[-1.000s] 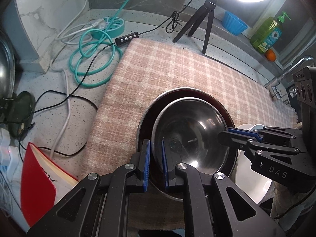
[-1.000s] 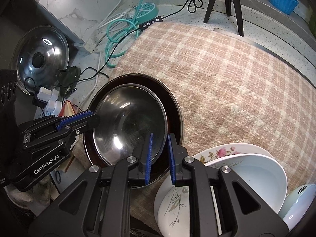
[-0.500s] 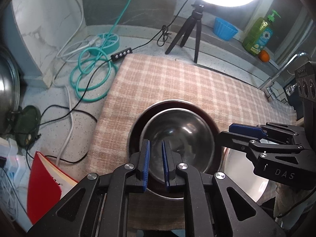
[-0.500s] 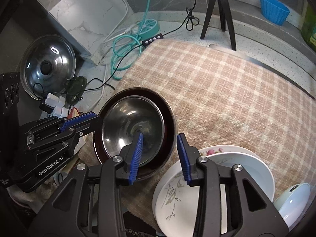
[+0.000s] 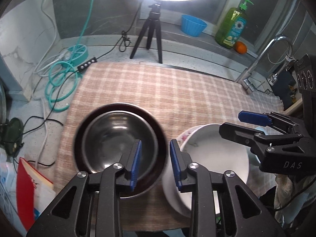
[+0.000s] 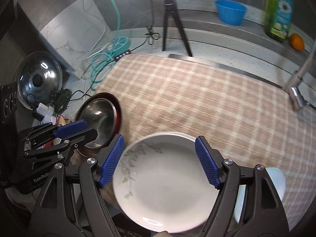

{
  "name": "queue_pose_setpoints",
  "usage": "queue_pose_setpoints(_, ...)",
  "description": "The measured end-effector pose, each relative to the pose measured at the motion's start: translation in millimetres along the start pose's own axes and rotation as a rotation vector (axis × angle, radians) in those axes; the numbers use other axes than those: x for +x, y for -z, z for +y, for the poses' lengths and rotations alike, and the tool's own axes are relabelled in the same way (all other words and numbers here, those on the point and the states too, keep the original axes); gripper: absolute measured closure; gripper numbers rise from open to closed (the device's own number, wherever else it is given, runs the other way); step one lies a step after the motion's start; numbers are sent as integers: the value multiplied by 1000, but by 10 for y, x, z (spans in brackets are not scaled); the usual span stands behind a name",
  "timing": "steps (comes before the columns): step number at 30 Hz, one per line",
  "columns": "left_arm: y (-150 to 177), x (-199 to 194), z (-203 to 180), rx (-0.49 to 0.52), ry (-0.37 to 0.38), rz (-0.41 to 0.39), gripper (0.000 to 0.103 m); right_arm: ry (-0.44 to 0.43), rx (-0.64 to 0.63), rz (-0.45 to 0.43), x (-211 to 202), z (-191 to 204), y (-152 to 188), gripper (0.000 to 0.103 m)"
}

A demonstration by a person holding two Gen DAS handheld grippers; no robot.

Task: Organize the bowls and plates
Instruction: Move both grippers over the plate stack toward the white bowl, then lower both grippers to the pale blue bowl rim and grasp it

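Observation:
A steel bowl (image 5: 118, 140) sits nested in a dark red bowl (image 5: 156, 122) on the checked cloth (image 5: 167, 90); both also show in the right wrist view, the steel bowl (image 6: 98, 116) at the left. My left gripper (image 5: 155, 162) is open above the right rim of these bowls. A white floral plate (image 6: 167, 185) lies on the cloth at the front. My right gripper (image 6: 160, 160) is wide open, its pads either side of the plate, above it. A small white bowl (image 6: 276, 181) lies to its right. In the left wrist view the white plate (image 5: 213, 152) shows at the right.
A tripod (image 5: 152, 33), coiled teal cable (image 5: 61, 81) and power strip lie at the back left. A blue tub (image 5: 193, 24), soap bottle (image 5: 233, 23) and orange (image 5: 241, 47) stand on the sill. A tap (image 5: 262, 59) is at the right. A pot lid (image 6: 39, 79) leans at the left.
Both grippers have opened and drawn back up from the steel bowl, which now rests in the red bowl. The right gripper has moved right, over the white plate.

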State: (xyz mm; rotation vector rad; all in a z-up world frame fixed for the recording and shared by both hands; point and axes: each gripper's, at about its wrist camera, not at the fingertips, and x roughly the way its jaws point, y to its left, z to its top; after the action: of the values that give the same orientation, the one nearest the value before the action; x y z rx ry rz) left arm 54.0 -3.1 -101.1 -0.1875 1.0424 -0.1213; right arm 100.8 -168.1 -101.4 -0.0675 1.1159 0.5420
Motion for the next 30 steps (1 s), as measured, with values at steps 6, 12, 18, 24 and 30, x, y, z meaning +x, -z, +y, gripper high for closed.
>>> queue_pose_setpoints(6,71,64,-376,30,53,11,73,62,103,-36,-290,-606,236,26)
queue_pose_setpoints(12,93,148,-728,74,91,32,73,131,204,-60,-557,-1182,521,26)
queue_pose_setpoints(18,149,285,-1099,118,142,64,73,175,282,-65,-744,-1643,766,26)
queue_pose_setpoints(24,207,423,-1503,163,201,92,73,182,327,-43,-794,-1937,999,26)
queue_pose_setpoints(30,259,610,-1860,204,238,128,73,160,329,-5,-707,-2059,1147,26)
